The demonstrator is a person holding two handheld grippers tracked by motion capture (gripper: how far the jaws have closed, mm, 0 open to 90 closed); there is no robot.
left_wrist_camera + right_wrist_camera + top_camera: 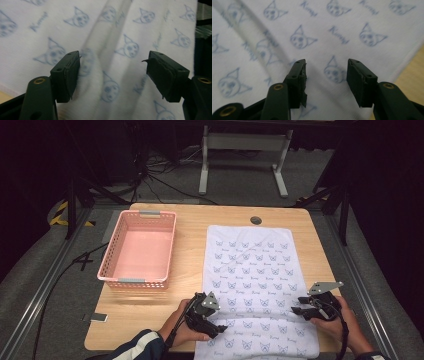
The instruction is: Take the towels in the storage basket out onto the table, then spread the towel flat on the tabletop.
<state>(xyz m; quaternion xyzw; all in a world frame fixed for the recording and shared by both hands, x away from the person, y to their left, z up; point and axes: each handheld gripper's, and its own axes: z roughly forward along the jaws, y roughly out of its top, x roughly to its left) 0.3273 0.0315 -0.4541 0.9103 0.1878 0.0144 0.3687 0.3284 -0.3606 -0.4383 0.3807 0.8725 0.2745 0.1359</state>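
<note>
your left gripper (218, 326) and right gripper (295, 310) hover open over the near end of the cloth (250, 270), which lies flat beneath both and holds nothing between the jaws. it looks light, soft and limp; pinch the corners just outside each gripper.

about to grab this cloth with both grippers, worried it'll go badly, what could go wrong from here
1. The cloth lies flat on the table, and both the left gripper and right gripper stand open above it; the jaws may skid on the fabric or pinch too little.
2. A raised crease runs between the left gripper's jaws; gripping there could bunch the cloth unevenly.
3. The near edge overhangs the table, so an uneven pull might drag it off.
</note>
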